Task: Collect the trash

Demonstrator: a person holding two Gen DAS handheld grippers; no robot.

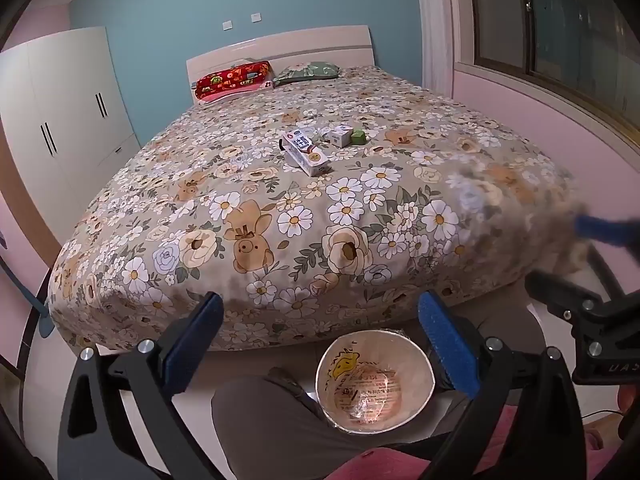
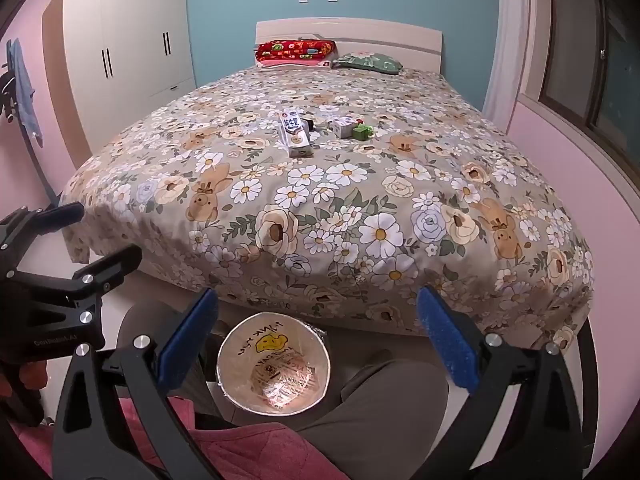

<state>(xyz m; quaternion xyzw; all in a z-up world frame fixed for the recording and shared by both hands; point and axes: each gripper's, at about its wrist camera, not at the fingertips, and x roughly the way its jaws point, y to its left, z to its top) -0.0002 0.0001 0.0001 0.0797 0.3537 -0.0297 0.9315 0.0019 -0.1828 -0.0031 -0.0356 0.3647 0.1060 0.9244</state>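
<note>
Trash lies mid-bed on the floral bedspread [image 1: 280,216]: a white milk carton [image 1: 306,153] [image 2: 295,134], a small white box [image 1: 338,135] [image 2: 345,126], a small green box [image 1: 357,136] [image 2: 361,132] and a dark item [image 2: 310,124] behind the carton. A round trash bin [image 1: 375,380] [image 2: 274,364] lined with a printed plastic bag stands on the floor between my knees, below both grippers. My left gripper [image 1: 320,344] is open and empty above the bin. My right gripper [image 2: 318,340] is open and empty above the bin too.
The bed's foot edge [image 2: 320,312] is right in front of the bin. A red pillow [image 2: 296,51] and a green pillow [image 2: 368,62] lie by the headboard. A white wardrobe [image 2: 128,40] stands at the left, a window [image 1: 560,28] at the right.
</note>
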